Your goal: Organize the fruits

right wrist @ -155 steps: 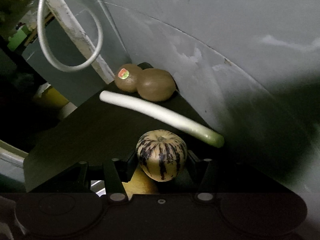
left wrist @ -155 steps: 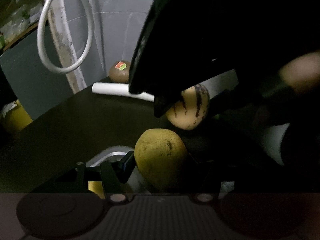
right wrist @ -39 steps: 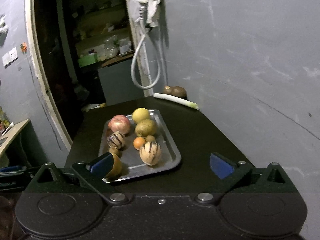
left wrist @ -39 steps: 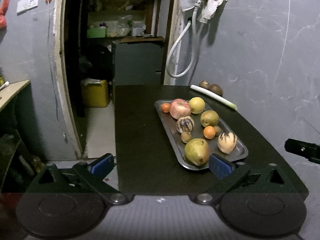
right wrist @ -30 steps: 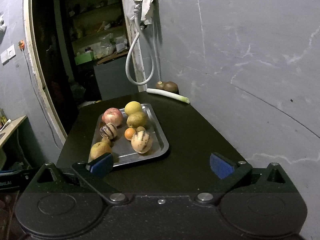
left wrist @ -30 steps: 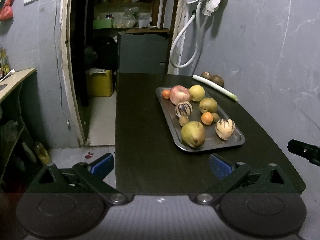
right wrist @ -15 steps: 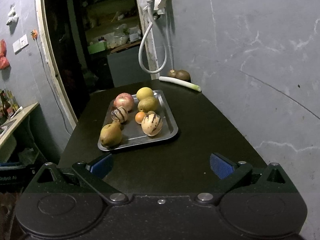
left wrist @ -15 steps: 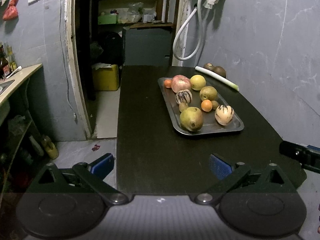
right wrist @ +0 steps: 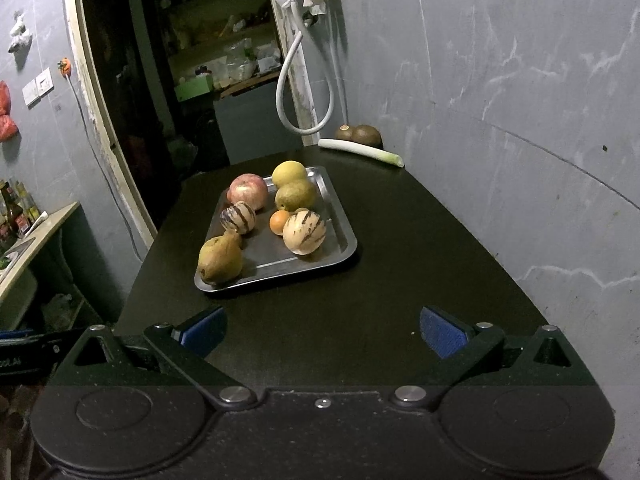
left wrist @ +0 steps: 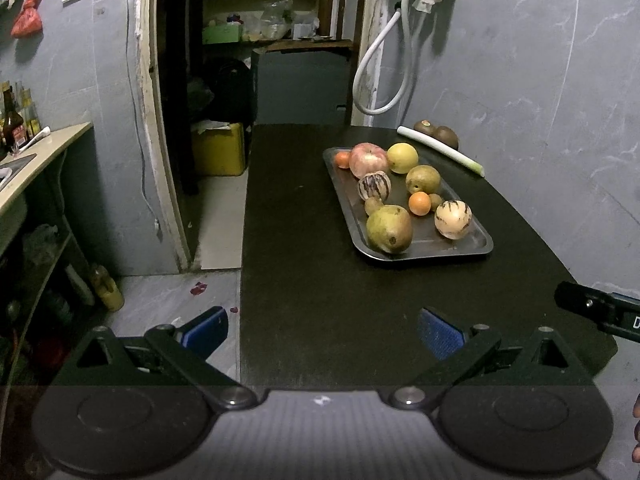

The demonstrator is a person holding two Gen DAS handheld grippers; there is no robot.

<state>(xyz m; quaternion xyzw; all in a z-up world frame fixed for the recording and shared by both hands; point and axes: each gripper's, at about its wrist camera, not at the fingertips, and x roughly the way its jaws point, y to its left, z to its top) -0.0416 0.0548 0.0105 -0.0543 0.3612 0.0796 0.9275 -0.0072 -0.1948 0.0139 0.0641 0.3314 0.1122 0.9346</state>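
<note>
A metal tray [left wrist: 464, 249] [right wrist: 340, 216] lies on the black table [left wrist: 320, 280] [right wrist: 400, 272] with several fruits in it: a green pear [left wrist: 389, 229] [right wrist: 219, 259], two striped melons [left wrist: 453, 219] [right wrist: 304, 232], a red apple [left wrist: 368, 159] [right wrist: 248, 191], a yellow fruit [left wrist: 402, 157] [right wrist: 289, 174] and small oranges [left wrist: 419, 203]. My left gripper [left wrist: 322, 330] is open and empty, well back from the tray at the table's near edge. My right gripper [right wrist: 322, 332] is also open and empty, over the near part of the table.
Two brown kiwis [left wrist: 436, 133] [right wrist: 360, 134] and a white leek [left wrist: 440, 150] [right wrist: 360, 152] lie at the table's far corner by the grey wall. A hose [left wrist: 380, 76] hangs there. A doorway and a yellow can [left wrist: 218, 148] are left; a counter [left wrist: 36, 152] stands far left.
Both grippers let go of the pear and the striped melon, which now lie in the tray, and drew back to the table's near end, still retreating over the last second.
</note>
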